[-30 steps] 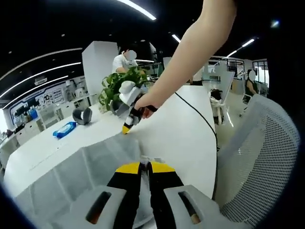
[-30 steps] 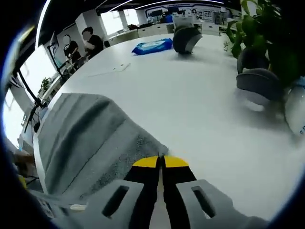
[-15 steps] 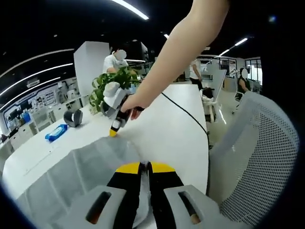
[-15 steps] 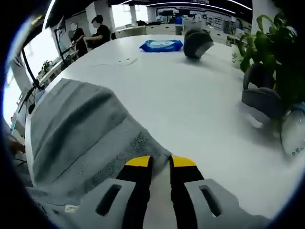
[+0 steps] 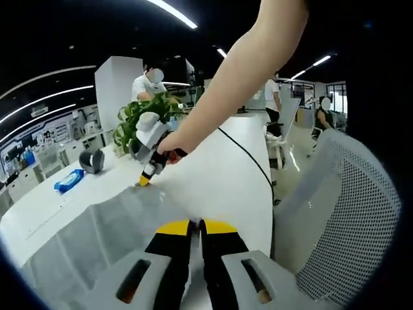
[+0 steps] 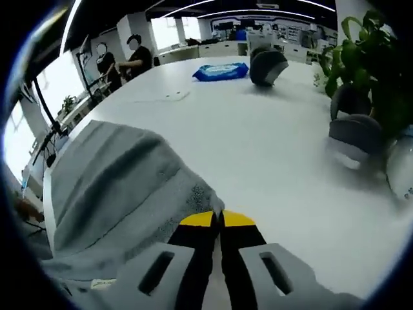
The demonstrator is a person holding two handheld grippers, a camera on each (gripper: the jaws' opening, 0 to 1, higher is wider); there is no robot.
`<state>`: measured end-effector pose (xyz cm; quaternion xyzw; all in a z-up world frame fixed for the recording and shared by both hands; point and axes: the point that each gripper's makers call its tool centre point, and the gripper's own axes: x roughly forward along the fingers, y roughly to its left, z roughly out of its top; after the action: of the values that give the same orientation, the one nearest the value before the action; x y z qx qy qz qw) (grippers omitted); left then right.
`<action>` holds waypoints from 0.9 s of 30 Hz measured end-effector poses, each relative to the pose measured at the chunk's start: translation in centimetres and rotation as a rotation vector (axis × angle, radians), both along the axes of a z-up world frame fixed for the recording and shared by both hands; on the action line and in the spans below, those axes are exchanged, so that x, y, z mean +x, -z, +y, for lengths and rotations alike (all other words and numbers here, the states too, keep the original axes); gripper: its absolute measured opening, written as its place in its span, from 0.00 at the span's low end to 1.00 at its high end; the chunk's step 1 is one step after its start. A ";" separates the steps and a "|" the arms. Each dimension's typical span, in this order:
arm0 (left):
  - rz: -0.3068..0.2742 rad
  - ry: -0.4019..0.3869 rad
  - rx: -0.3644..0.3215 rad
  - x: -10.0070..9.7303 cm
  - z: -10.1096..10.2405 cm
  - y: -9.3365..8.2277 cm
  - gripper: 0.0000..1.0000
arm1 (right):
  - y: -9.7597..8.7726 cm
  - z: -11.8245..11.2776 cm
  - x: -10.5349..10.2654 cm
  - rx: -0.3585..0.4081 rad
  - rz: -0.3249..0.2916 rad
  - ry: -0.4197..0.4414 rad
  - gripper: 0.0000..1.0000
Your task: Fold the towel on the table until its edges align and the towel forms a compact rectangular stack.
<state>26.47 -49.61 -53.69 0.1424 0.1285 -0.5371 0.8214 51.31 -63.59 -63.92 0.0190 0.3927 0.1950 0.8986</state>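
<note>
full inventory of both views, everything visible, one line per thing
towel: 1, grey, spread on the table at the near edge
table: 1, white, long
wipes pack: 1, blue, far end of the table
plant: 1, green, in a dark pot beside the towel's far corner
cable: 1, black, along the table
mesh chair: 1, grey, beside the table
people: several, in the background
right gripper: 1, yellow-tipped, shut on the towel's corner
left gripper: 1, yellow-tipped, shut on the towel's edge
forearm: 1, reaching to the right gripper
</note>
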 end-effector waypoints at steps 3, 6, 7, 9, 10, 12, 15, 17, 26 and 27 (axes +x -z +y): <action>0.077 -0.005 -0.093 -0.6 -0.2 -1.6 0.05 | -2.3 0.2 0.0 0.086 -0.043 0.042 0.00; 0.062 0.016 -0.079 -0.9 -0.2 -2.4 0.05 | -4.1 -0.3 -0.2 0.126 -0.066 0.034 0.00; 0.060 0.022 -0.078 -1.1 -0.3 -2.7 0.04 | -4.6 -0.4 -0.3 0.126 -0.074 0.030 0.00; 0.041 0.051 -0.073 -1.5 -0.6 -3.6 0.04 | -5.8 -0.7 -0.3 0.144 -0.097 0.026 0.00; 0.021 0.068 -0.072 -1.7 -0.9 -4.3 0.04 | -6.1 -0.8 -0.3 0.154 -0.103 0.030 0.00; 0.017 0.095 -0.094 -2.1 -1.6 -5.6 0.04 | -7.5 -0.9 -0.3 0.200 -0.130 0.049 0.00; 0.010 0.139 -0.129 -2.8 -2.5 -7.4 0.04 | -9.7 -1.1 -0.7 0.254 -0.161 0.062 0.00; -0.009 0.170 -0.131 -3.4 -3.1 -8.4 0.04 | -11.2 -1.5 -0.8 0.288 -0.186 0.062 0.00; -0.036 0.308 -0.152 -6.2 -5.4 -10.9 0.04 | -16.4 -3.2 -2.9 0.309 -0.254 0.007 0.00; -0.064 0.324 -0.146 -6.4 -5.6 -11.2 0.04 | -17.1 -3.5 -3.1 0.314 -0.266 0.008 0.00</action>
<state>20.11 -55.19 -42.45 0.1183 0.0387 -0.6655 0.7359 48.22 -67.07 -46.84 0.1345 0.2354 0.2509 0.9293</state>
